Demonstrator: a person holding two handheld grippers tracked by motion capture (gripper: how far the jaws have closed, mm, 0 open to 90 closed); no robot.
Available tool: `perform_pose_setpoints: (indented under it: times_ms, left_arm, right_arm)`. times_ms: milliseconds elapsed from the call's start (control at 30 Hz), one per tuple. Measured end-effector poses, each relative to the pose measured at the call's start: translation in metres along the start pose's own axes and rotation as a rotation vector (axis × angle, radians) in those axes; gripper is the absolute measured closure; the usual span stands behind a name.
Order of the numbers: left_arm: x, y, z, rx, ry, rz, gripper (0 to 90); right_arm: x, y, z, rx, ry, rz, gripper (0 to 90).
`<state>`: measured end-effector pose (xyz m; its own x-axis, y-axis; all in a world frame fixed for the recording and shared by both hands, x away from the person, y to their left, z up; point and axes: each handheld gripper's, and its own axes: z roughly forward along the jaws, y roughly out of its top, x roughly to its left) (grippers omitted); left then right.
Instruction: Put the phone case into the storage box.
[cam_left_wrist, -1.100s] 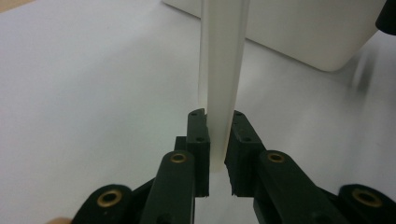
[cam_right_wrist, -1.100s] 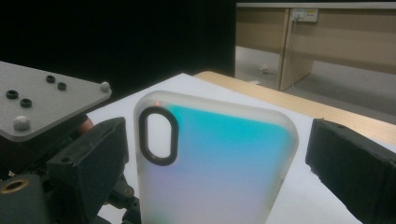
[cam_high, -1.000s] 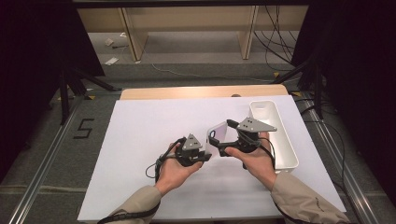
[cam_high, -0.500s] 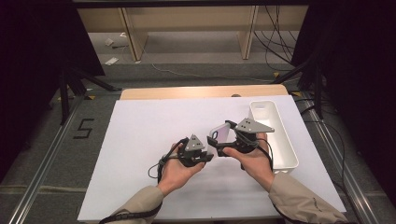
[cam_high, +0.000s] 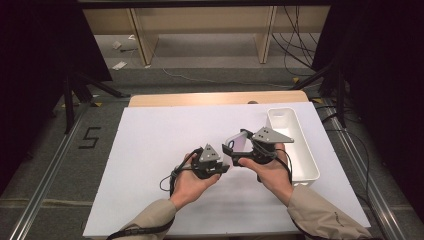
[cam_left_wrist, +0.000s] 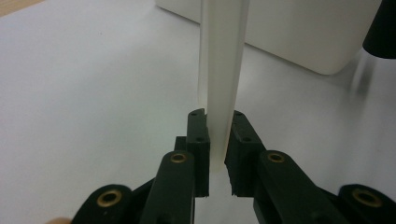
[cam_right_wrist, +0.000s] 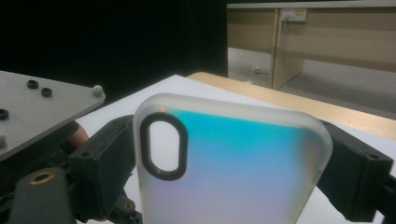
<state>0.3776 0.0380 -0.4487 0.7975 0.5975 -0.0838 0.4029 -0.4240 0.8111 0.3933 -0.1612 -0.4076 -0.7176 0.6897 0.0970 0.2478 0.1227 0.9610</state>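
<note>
In the high view the phone case (cam_high: 239, 141) stands on edge above the white sheet (cam_high: 150, 145), held between the two grippers near the middle of the table. The left gripper (cam_high: 226, 167) points right and pinches the case's near edge; the right gripper (cam_high: 231, 146) points left, its jaws on either side of the case's width. They have just been closing, with the case between them. Just right of the right hand (cam_high: 270, 172) lies a long white bin (cam_high: 305, 165), running near to far; nothing can be seen in it. The sheet covers a wooden table (cam_high: 215, 98), whose far edge shows beyond it. Past the table are grey floor (cam_high: 210, 70), wooden furniture legs (cam_high: 142, 42) and loose cables (cam_high: 295, 30); a "5" (cam_high: 90, 137) is marked on the floor at left. In the left gripper view the case (cam_left_wrist: 223, 70) is seen edge-on and upright, its lower edge clamped between the pads (cam_left_wrist: 198, 135), with the bin's wall (cam_left_wrist: 303, 32) behind it on the sheet (cam_left_wrist: 93, 84). In the right gripper view the frosted case (cam_right_wrist: 233, 163), tinted teal to pink, faces the camera with its oval camera cutout (cam_right_wrist: 163, 145) at left; the black fingers (cam_right_wrist: 105, 154) touch its two side edges. The left gripper's grey plate (cam_right_wrist: 42, 116) sits at left, and a wooden desk (cam_right_wrist: 317, 37) stands in the dark room beyond.
</note>
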Motion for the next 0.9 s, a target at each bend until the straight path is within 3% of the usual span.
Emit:
perform_pose_setpoints:
  times_ms: [700,800,900]
  left_arm:
    - [-0.0005,0.0009,-0.0006,-0.024,-0.001,0.028,79.1]
    - [-0.0002,0.0028,-0.0031,-0.047,0.000,0.057,74.0]
    - [0.0000,0.0055,-0.0059,-0.072,-0.025,0.089,60.3]
  right_arm:
    - [-0.0006,0.0016,-0.0025,-0.008,-0.011,0.014,17.9]
    - [-0.0014,0.0025,-0.0034,-0.008,-0.014,0.010,18.1]
    - [-0.0030,0.0033,-0.0041,-0.011,-0.013,0.014,18.1]
